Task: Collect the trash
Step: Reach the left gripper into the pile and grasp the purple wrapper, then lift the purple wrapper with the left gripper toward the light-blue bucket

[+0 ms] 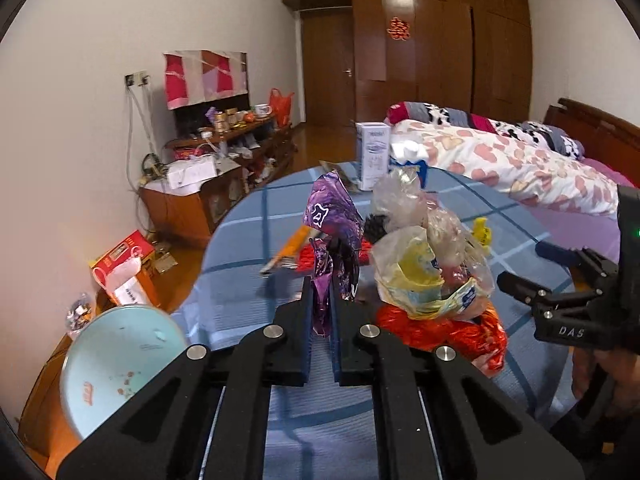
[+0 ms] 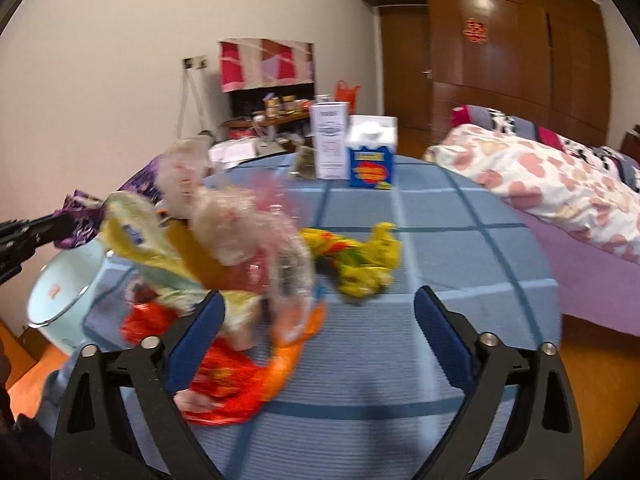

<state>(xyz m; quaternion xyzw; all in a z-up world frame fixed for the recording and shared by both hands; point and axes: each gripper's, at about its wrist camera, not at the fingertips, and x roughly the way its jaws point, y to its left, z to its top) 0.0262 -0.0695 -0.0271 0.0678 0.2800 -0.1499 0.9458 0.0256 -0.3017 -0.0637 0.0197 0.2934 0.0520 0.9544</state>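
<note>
On the round table with the blue checked cloth, a heap of crumpled trash lies toward nine o'clock. The left gripper is clamped tight on a purple foil wrapper, which stands up between its pads just off the cloth. At three o'clock from that wrapper sits a clear plastic bag stuffed with yellow packaging, resting on an orange bag. The right gripper stands wide apart with nothing pinched; its left pad is just beside the heap (too blurred to say whether it touches). A yellow wrapper lies at twelve o'clock from it. Beyond, two cartons, white and blue, stand upright together. A pale blue bin waits beside the table's edge.
</note>
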